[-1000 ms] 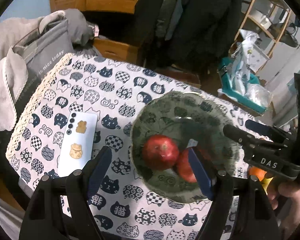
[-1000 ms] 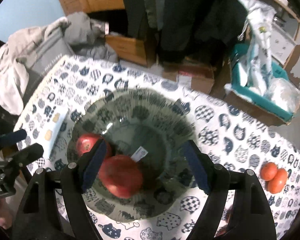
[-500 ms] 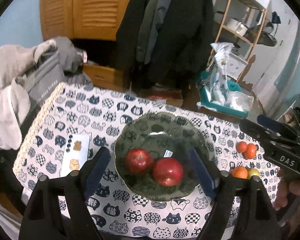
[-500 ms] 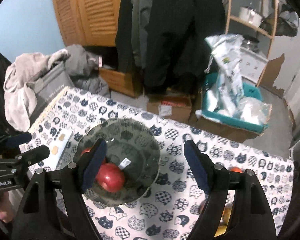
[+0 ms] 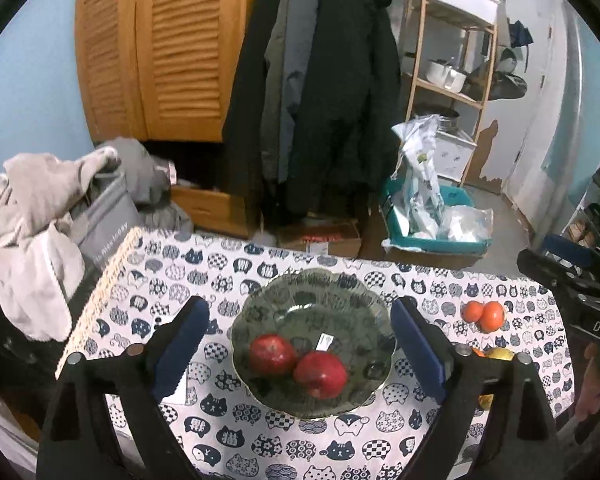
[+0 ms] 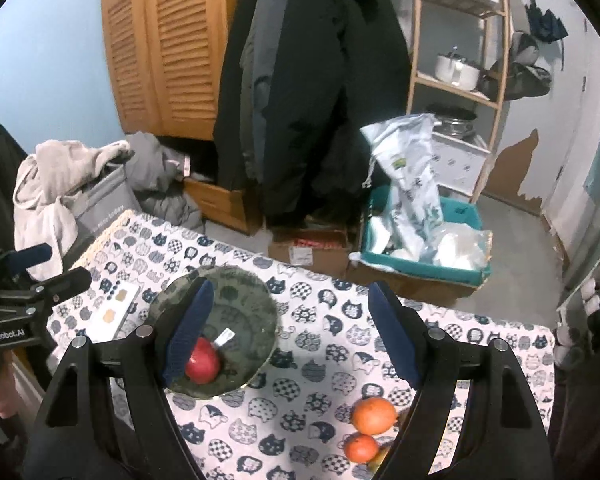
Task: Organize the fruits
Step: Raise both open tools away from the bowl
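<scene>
Left wrist view, left to right. A grey bag [image 5: 104,216] with clothes [image 5: 32,216] draped over it is sitting at the left edge of the frame, just beside the table [image 5: 236,432], which is wearing a cat-print cloth. The left gripper [image 5: 298,348] is hanging above the table at lower centre, fingers [image 5: 180,344] spread wide and gripping nothing. Between them a dark green bowl [image 5: 312,304] is sitting at centre frame, holding two red apples [image 5: 272,354] [image 5: 320,374] that are touching each other, plus a small white sticker [image 5: 325,341]. Right of the bowl, two small oranges [image 5: 483,313] are lying side by side on the cloth. At the right edge, part of the right gripper [image 5: 572,276] is showing.

Right wrist view, left to right. The left gripper [image 6: 36,276] is poking in at the left edge. A white phone [image 6: 114,312] is lying flat on the cloth just left of the bowl [image 6: 240,292]. One apple [image 6: 203,366] is showing in the bowl; the other is hiding behind a finger [image 6: 188,332]. The right gripper [image 6: 290,334] is hanging above the table at lower centre, fingers wide apart and empty. Two oranges [image 6: 374,415] [image 6: 362,447] are lying at the lower right, well apart from the bowl, with a yellowish fruit mostly hidden beside them.
</scene>
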A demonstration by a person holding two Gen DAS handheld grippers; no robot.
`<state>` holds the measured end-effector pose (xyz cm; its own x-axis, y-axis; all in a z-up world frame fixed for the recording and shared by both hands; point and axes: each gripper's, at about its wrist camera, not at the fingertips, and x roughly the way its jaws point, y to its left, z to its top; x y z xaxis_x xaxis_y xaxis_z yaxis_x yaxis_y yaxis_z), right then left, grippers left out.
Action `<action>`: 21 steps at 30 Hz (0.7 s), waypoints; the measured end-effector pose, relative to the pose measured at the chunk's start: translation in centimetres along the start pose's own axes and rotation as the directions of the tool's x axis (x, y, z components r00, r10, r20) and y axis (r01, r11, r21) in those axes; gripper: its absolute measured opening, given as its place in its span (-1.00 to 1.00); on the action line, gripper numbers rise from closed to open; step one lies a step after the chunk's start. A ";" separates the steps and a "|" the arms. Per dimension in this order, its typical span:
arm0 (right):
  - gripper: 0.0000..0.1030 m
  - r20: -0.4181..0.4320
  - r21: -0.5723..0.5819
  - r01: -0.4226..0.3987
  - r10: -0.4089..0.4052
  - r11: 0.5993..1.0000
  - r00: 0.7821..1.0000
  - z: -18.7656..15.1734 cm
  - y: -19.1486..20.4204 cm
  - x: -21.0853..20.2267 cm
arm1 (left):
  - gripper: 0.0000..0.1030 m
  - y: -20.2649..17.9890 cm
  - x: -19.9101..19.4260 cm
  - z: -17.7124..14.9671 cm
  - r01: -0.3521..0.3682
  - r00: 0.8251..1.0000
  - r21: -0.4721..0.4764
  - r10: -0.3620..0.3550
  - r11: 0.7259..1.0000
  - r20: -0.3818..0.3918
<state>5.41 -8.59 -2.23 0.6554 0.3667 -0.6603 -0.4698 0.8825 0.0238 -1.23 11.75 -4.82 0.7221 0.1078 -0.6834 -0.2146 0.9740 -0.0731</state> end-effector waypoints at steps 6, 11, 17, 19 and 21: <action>0.56 0.039 0.010 0.019 -0.020 1.000 0.999 -0.2 -1.7 -2.4 | 0.93 -1.6 -1.0 0.5 0.010 0.999 0.021 -0.011 1.000 0.030; 0.56 0.057 0.018 0.043 -0.044 0.999 0.997 -0.8 -3.5 -4.1 | 0.96 -3.2 -1.8 0.8 0.025 0.999 0.041 -0.027 0.999 0.044; 0.56 0.065 0.041 0.077 -0.080 0.996 0.995 -1.9 -6.0 -5.5 | 0.98 -5.4 -2.4 1.3 0.034 0.997 0.074 -0.039 0.997 0.061; 0.56 0.070 0.054 0.094 -0.098 0.994 0.993 -2.3 -6.9 -6.0 | 0.98 -6.2 -2.4 1.4 0.037 0.997 0.083 -0.042 0.996 0.061; 0.56 0.066 0.065 0.102 -0.107 0.993 0.992 -2.6 -7.8 -6.2 | 0.98 -7.0 -2.3 1.5 0.045 0.997 0.093 -0.051 0.995 0.057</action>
<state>3.43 -18.55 -0.28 0.7394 0.2891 -0.6081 -0.3608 0.9326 0.0046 -0.43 5.02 -1.68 0.7681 0.0694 -0.6366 -0.1193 0.9922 -0.0359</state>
